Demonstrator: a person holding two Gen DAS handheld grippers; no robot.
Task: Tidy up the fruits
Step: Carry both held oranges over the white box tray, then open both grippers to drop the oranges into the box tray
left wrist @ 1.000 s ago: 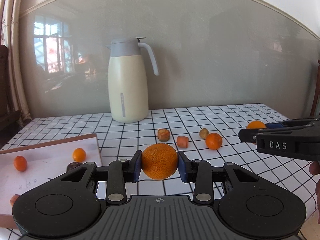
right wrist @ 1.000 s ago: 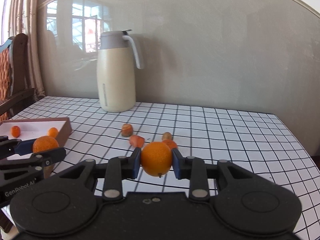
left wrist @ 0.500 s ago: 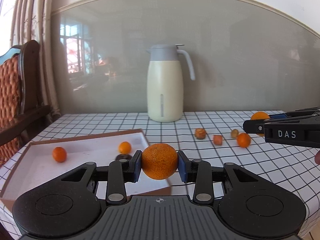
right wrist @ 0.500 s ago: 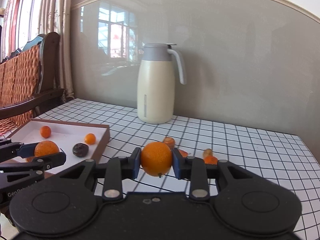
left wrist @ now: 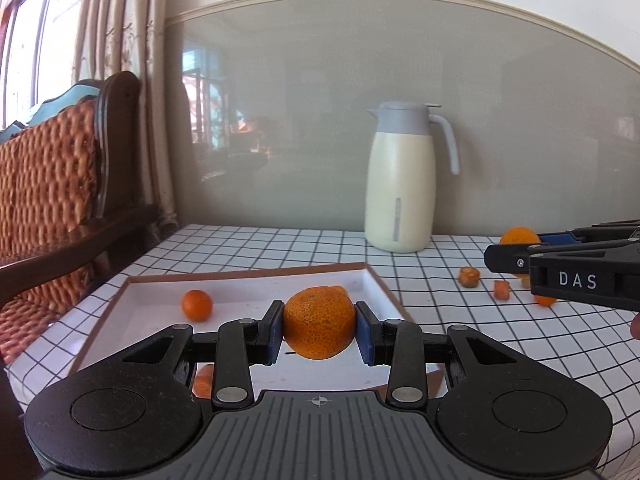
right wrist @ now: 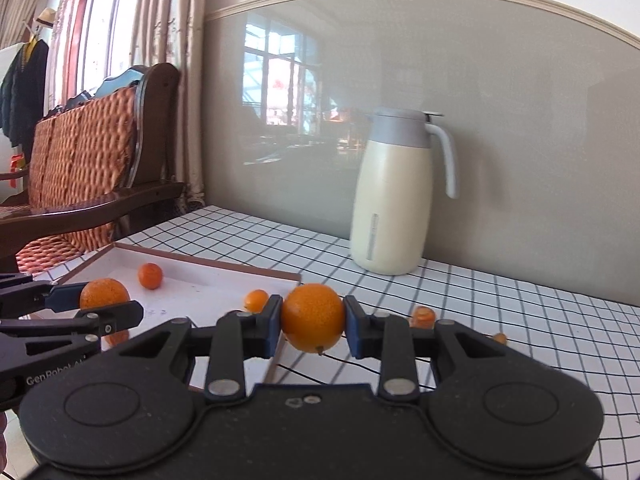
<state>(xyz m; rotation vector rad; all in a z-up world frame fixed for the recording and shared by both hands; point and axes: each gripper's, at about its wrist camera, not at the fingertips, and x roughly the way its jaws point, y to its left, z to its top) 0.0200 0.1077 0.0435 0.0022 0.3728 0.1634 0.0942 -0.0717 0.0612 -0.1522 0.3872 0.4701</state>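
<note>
The table (left wrist: 280,248) has a white cloth with black squares, and a grey wall stands behind it. A cream jug (left wrist: 400,196) sits at the back edge. A wooden chair (right wrist: 88,168) is off the left side.

My left gripper (left wrist: 319,330) is squeezed tight on a bumpy orange (left wrist: 319,328). It hangs over the white tray (left wrist: 248,280) at the left edge of the table. My right gripper (right wrist: 312,322) is squeezed tight on a smooth orange (right wrist: 313,318). It hangs just past the right edge of the tray.

Here is what I think could go wrong. Round fruit rolls. If I let go too high, an orange could bounce out of the tray, or bump the small orange (left wrist: 197,305) already inside. My two grippers are near each other, so they could knock together.

The left view shows little fruits (left wrist: 470,276) left on the cloth near the jug, and a bit of something orange under my gripper. The right view shows a second small fruit (right wrist: 256,300) in the tray; the left view shows only its top edge behind the bumpy orange. It also shows a window (right wrist: 92,40).
</note>
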